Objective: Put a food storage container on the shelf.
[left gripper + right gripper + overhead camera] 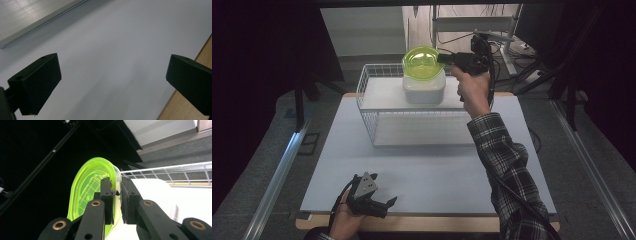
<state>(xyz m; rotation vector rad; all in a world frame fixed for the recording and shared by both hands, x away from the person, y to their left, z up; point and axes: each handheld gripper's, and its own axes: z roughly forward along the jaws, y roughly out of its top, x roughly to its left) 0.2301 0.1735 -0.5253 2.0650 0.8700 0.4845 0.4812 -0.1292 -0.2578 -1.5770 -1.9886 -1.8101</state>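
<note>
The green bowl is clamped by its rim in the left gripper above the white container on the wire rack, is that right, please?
Not quite: the right gripper clamps the green bowl by its rim, as the right gripper view shows; the left gripper rests open near the table's front edge.

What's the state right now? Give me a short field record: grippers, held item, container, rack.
right gripper: shut on the rim of the green bowl
green bowl: above the white container, contact unclear
white container: on the top shelf of the wire rack
wire rack: at the far side of the white table
left gripper: open, holding nothing, low over the table's near edge
</note>
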